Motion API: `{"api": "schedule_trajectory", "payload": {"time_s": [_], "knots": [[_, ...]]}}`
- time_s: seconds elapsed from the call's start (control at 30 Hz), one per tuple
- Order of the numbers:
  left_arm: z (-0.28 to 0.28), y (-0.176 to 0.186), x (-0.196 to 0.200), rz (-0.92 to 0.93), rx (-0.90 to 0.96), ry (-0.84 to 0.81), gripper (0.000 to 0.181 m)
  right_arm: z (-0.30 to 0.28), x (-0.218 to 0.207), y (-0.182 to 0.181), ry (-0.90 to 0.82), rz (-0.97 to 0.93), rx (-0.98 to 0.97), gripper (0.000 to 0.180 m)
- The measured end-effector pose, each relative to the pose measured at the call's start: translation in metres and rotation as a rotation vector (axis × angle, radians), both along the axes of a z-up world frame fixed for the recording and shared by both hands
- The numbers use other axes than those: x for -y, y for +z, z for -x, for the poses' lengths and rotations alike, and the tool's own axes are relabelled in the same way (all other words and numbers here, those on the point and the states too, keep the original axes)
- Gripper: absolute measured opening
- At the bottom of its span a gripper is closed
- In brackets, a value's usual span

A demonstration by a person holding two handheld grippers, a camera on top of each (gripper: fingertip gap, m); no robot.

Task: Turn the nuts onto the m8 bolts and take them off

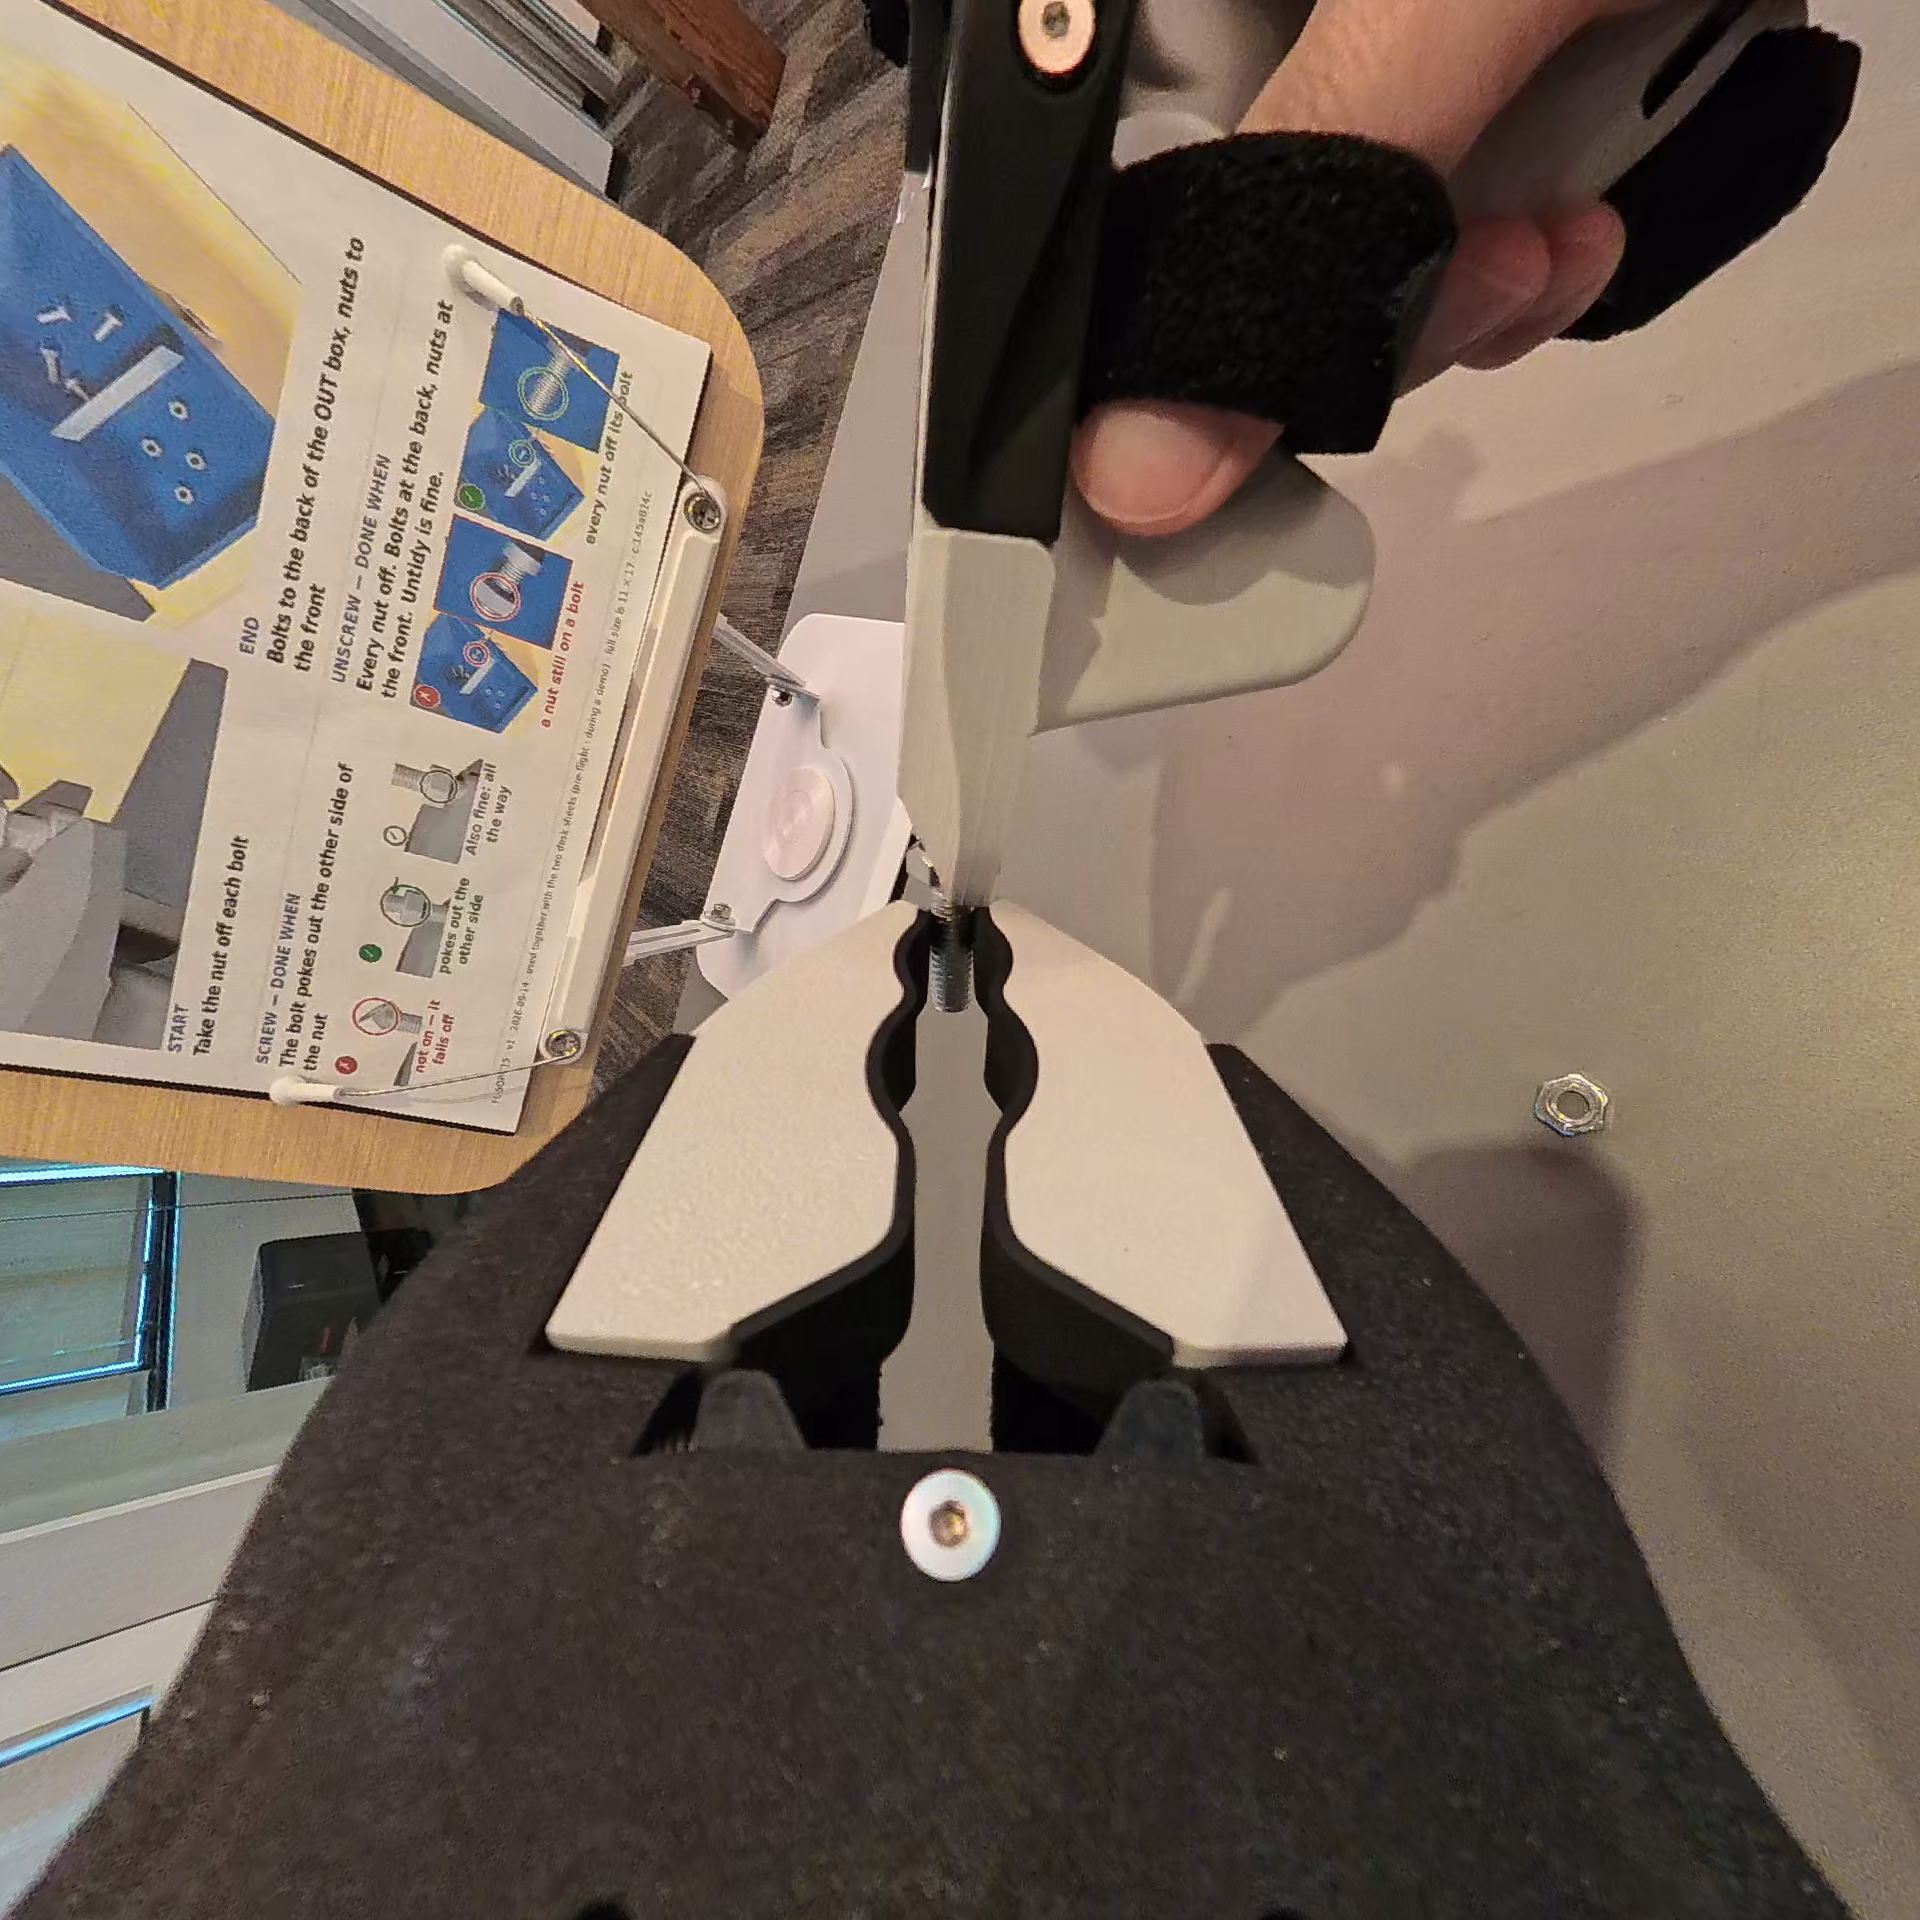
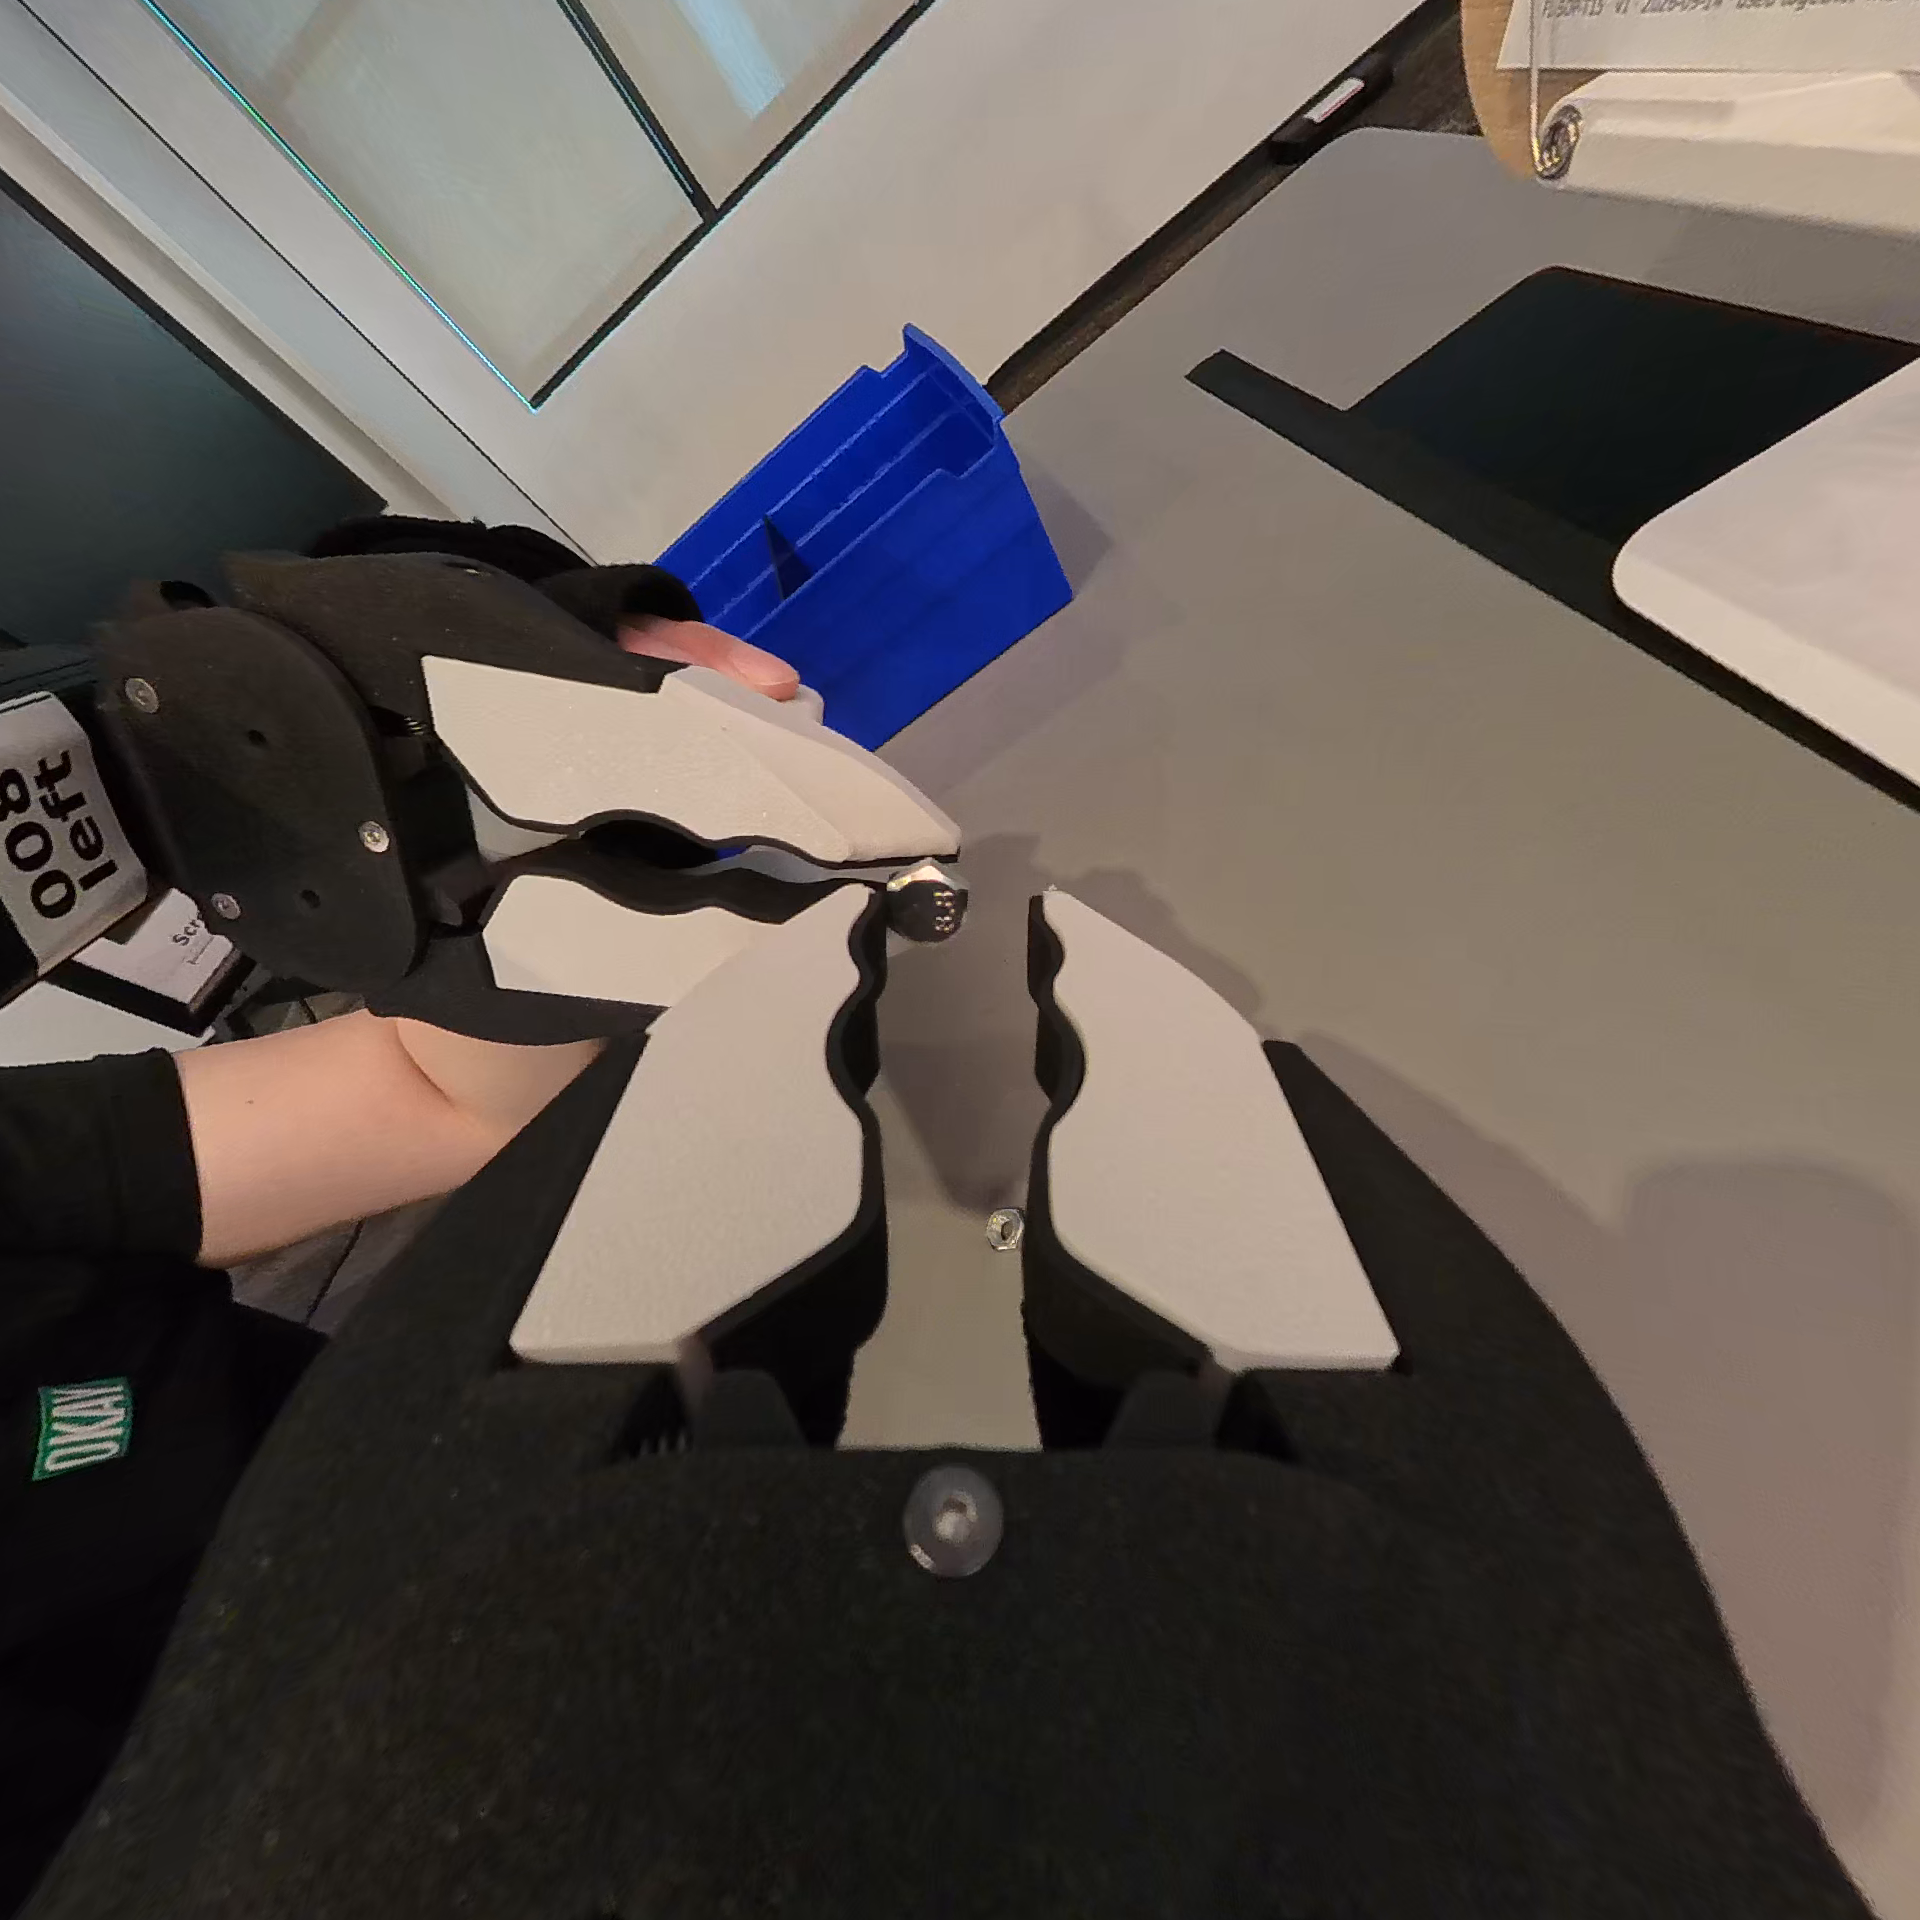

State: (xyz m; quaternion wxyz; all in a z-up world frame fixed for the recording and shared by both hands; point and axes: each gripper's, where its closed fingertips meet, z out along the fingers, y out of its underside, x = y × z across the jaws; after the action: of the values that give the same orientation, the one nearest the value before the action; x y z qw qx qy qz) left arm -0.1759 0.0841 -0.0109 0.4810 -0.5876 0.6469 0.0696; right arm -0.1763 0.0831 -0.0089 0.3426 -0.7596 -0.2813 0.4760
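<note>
- The M8 bolt (image 2: 928, 906) is clamped at the tips of the left gripper (image 1: 948, 966), its threaded shank between the pads.
- The right gripper (image 2: 951, 935) is spread wide, holding nothing, its tips beside the bolt head.
- A loose nut (image 2: 1004, 1229) lies on the grey table (image 2: 1351, 831).
- A blue bin (image 2: 883, 561) stands behind.

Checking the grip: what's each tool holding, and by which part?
Left tool grips the bolt by its threaded shank; right tool holds nothing.

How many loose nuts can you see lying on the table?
1: a single nut lies on the grey table, seen between the right gripper's open fingers. Others may be hidden inside the blue bin.
</note>
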Motion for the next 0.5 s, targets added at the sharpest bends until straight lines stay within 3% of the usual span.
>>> {"api": "schedule_trajectory", "payload": {"time_s": [0.5], "knots": [[-0.0023,-0.0001,0.0002,0.001,0.004,0.000,0.007,-0.0007,-0.0009,0.0027,-0.004,-0.003,-0.014,0.025]]}}
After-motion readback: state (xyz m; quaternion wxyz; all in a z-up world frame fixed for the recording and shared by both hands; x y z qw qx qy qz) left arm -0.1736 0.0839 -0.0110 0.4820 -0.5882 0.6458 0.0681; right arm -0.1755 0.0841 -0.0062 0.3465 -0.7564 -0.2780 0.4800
